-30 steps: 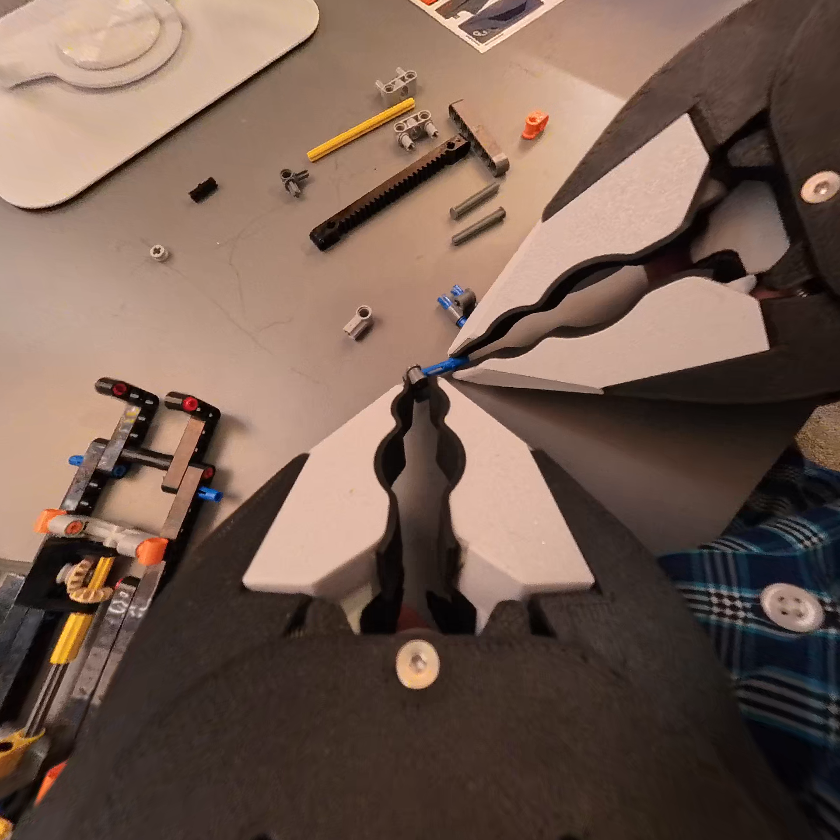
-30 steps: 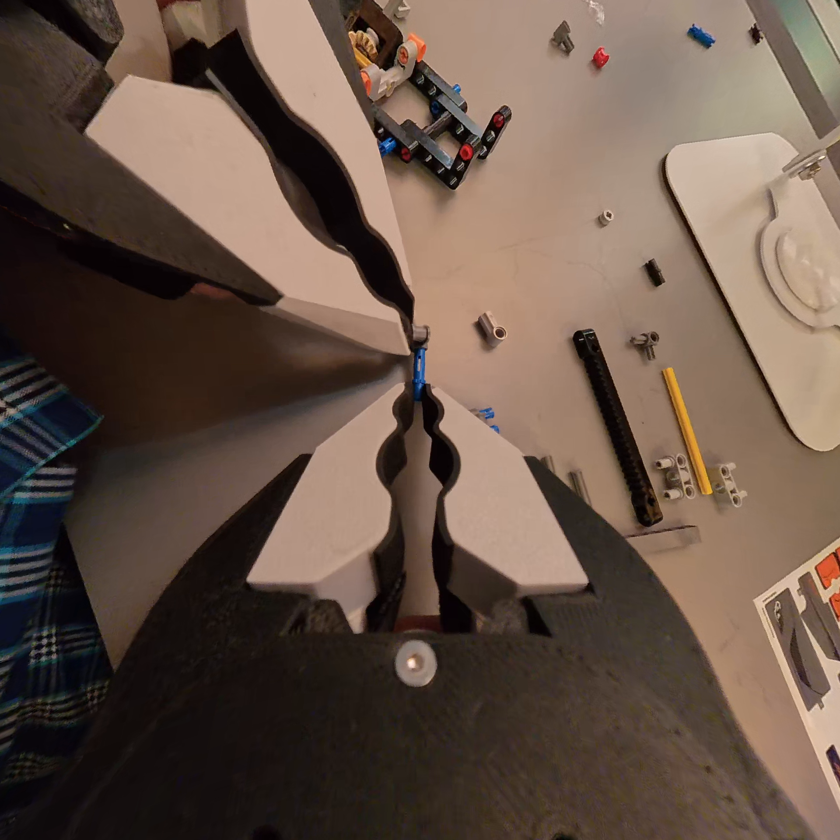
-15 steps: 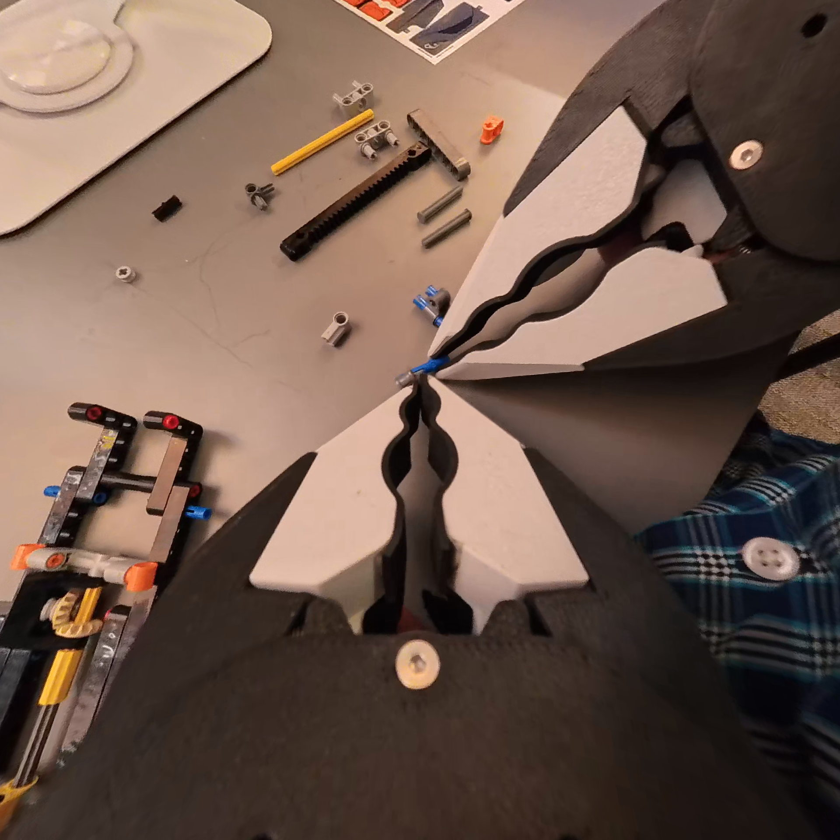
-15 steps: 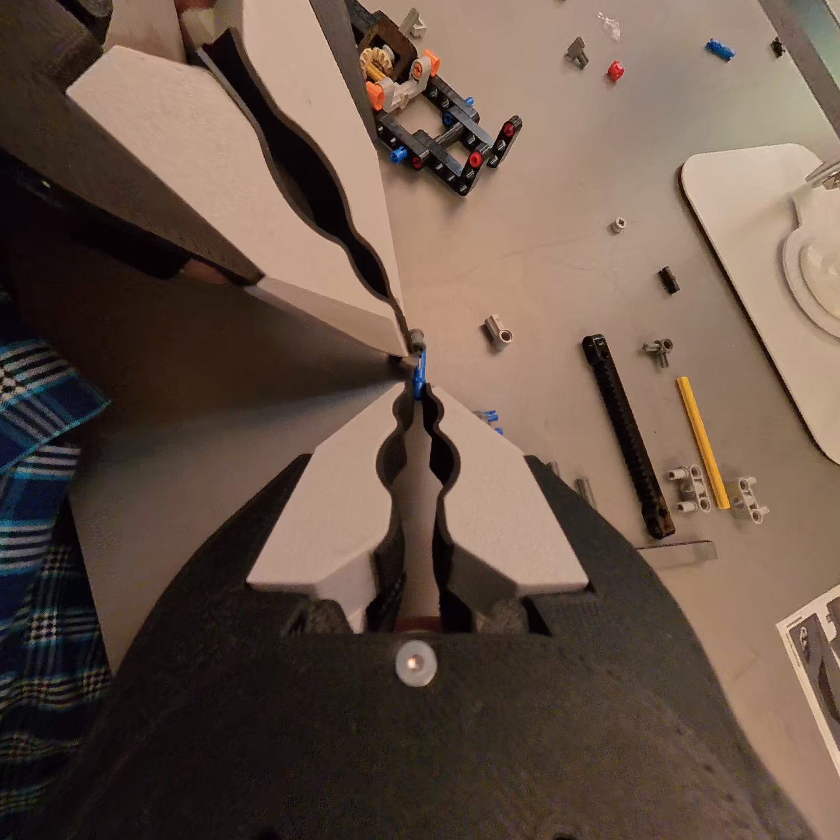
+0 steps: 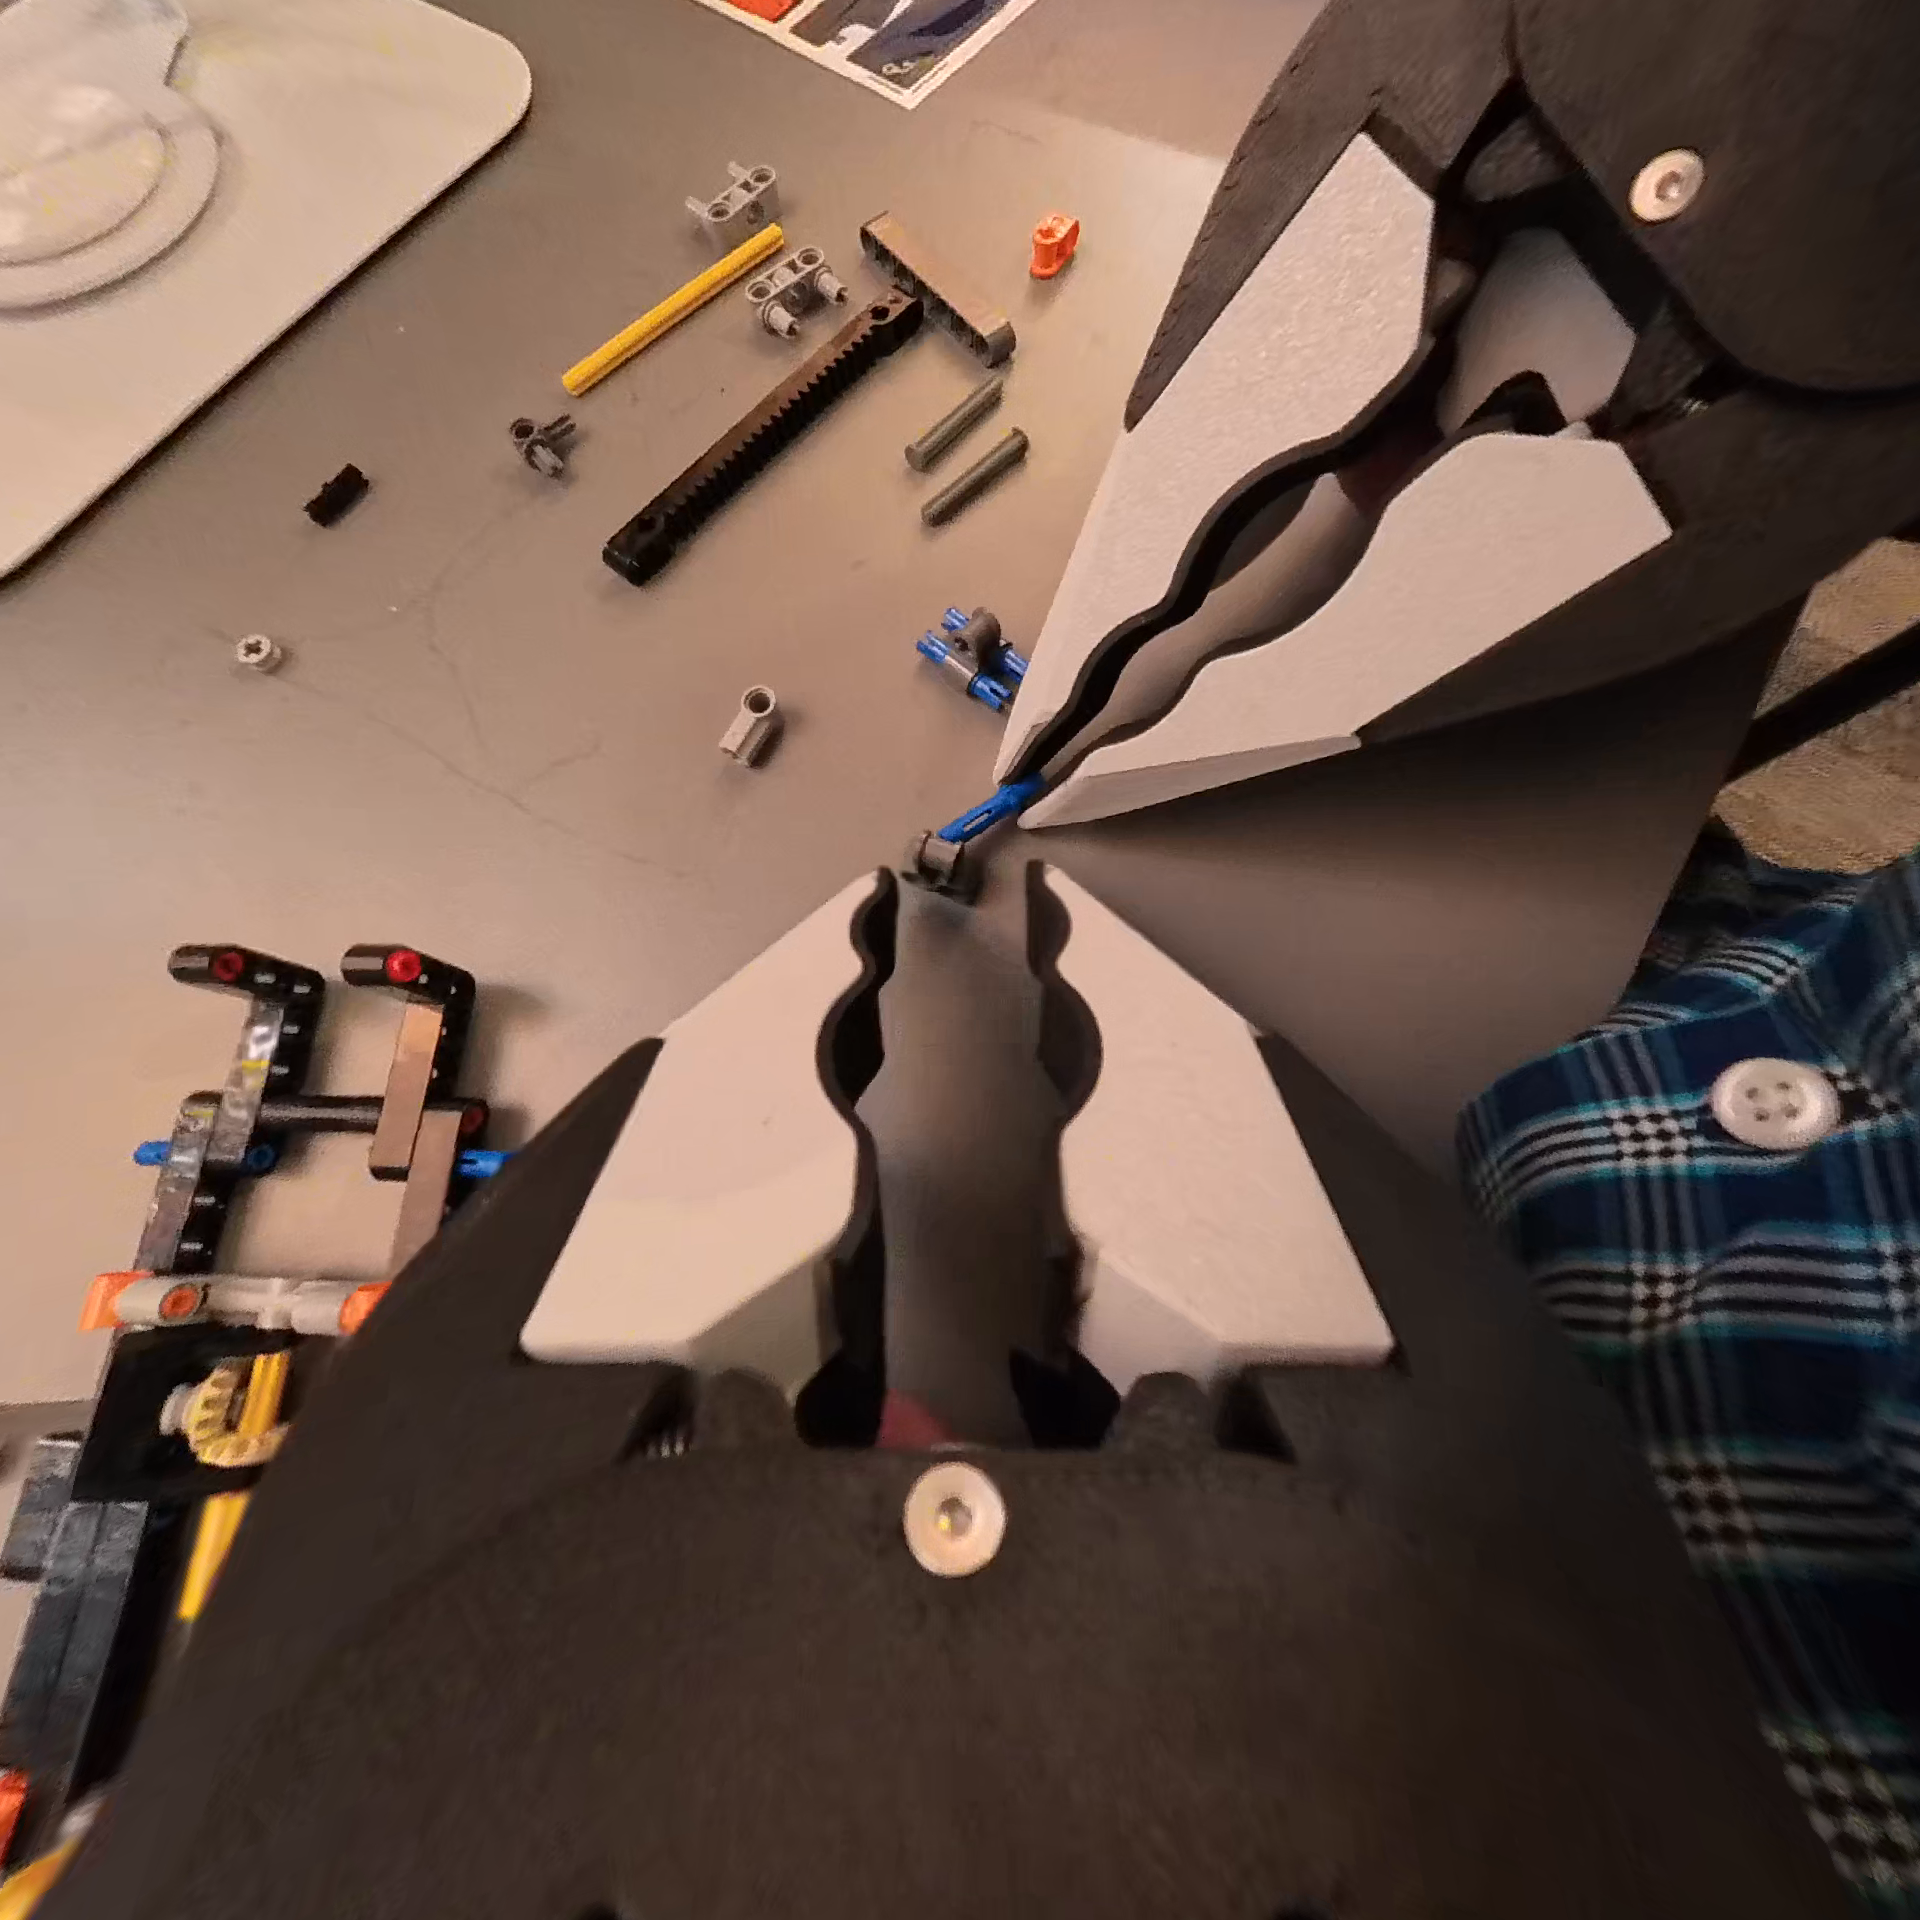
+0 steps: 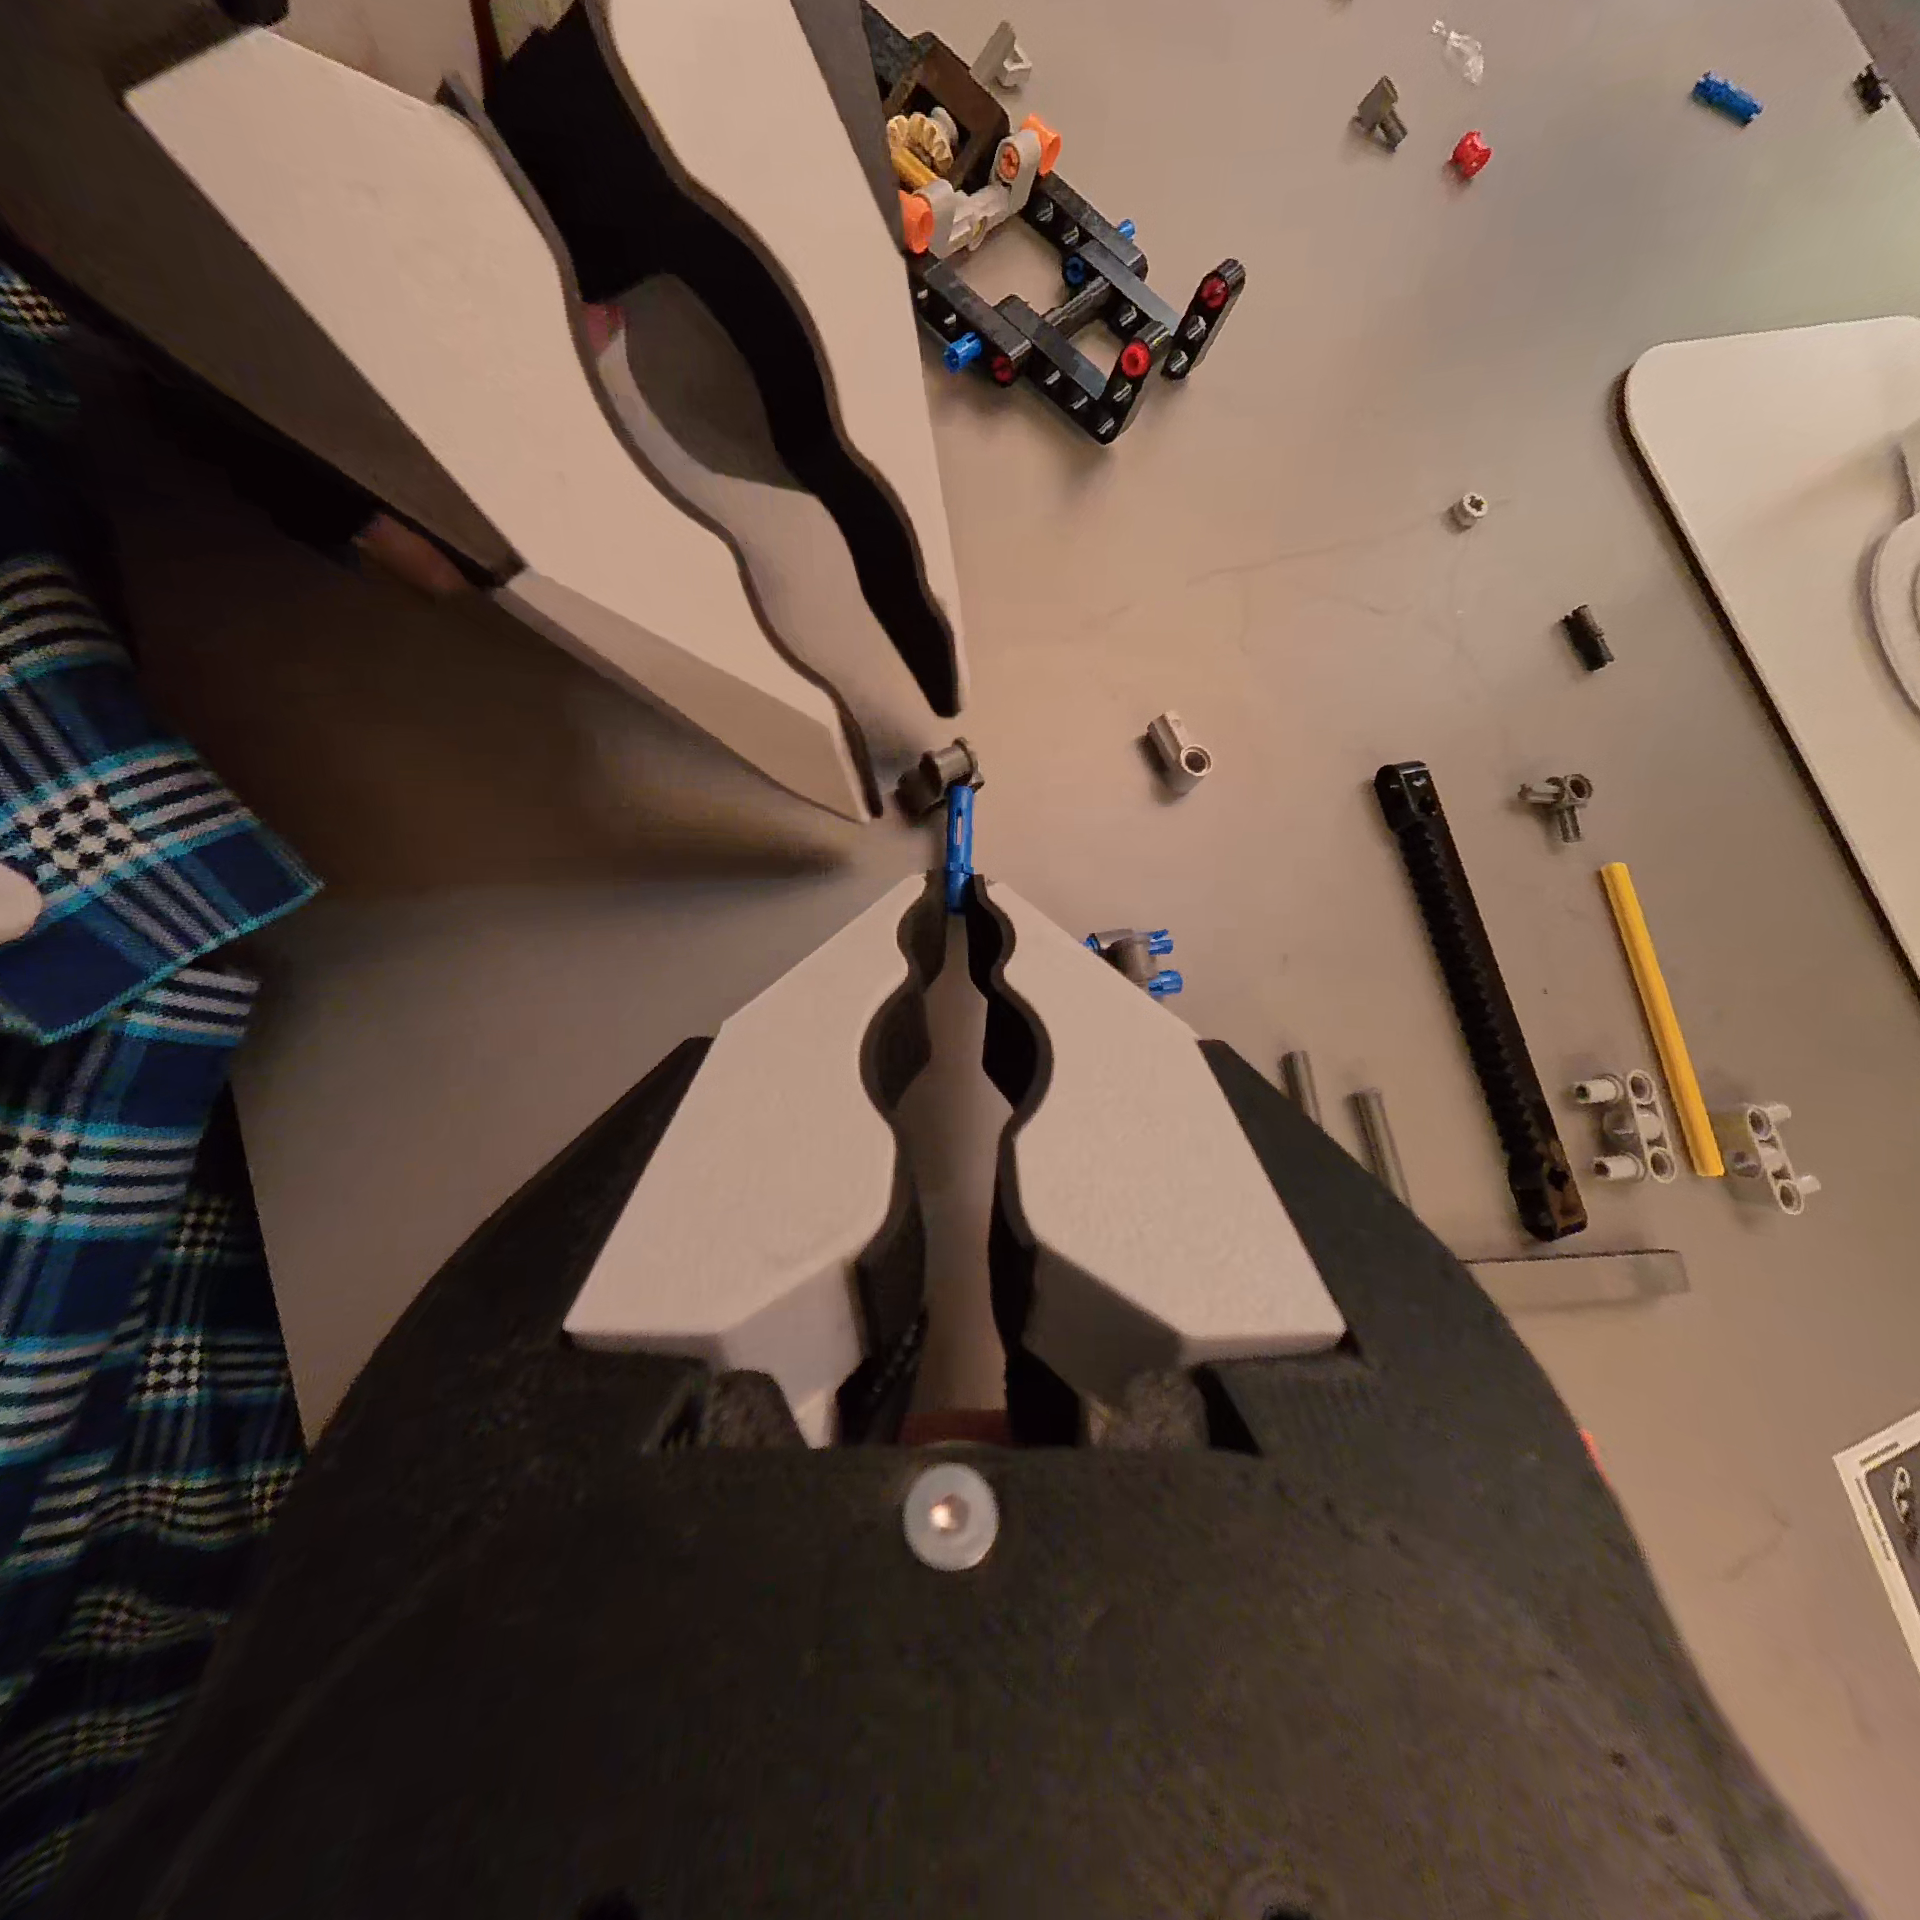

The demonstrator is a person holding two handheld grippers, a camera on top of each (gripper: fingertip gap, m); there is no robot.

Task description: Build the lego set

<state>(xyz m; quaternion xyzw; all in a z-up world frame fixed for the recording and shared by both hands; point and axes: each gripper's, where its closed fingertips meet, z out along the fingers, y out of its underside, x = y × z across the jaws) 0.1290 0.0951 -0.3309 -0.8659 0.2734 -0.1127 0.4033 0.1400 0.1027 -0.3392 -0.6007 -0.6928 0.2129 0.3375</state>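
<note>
My right gripper point(image 6: 954, 894) is shut on a small blue pin point(image 6: 958, 836). A small dark grey connector point(image 6: 940, 774) sits on the pin's far end, above the grey table. My left gripper point(image 5: 958, 881) is open, and its fingertips stand on either side of the connector point(image 5: 940, 862) without clamping it. In the left wrist view the right gripper point(image 5: 1023, 792) comes in from the upper right with the blue pin point(image 5: 987, 812). In the right wrist view the left gripper point(image 6: 906, 753) comes in from the upper left. The partly built black frame point(image 5: 312, 1122) lies to the left.
Loose parts lie ahead: a black toothed rack point(image 5: 764, 436), a yellow axle point(image 5: 675, 310), two grey rods point(image 5: 966, 447), a grey-and-blue connector point(image 5: 971, 665) and a light grey bush point(image 5: 750, 722). A white mat point(image 5: 260, 208) is far left. A person's plaid shirt point(image 5: 1714, 1351) is close on the right. Less than 4 cm separates the two grippers' tips.
My left gripper has opened and let go of the grey connector, which now stays on the blue pin in the right gripper. Both grippers shifted slightly.
</note>
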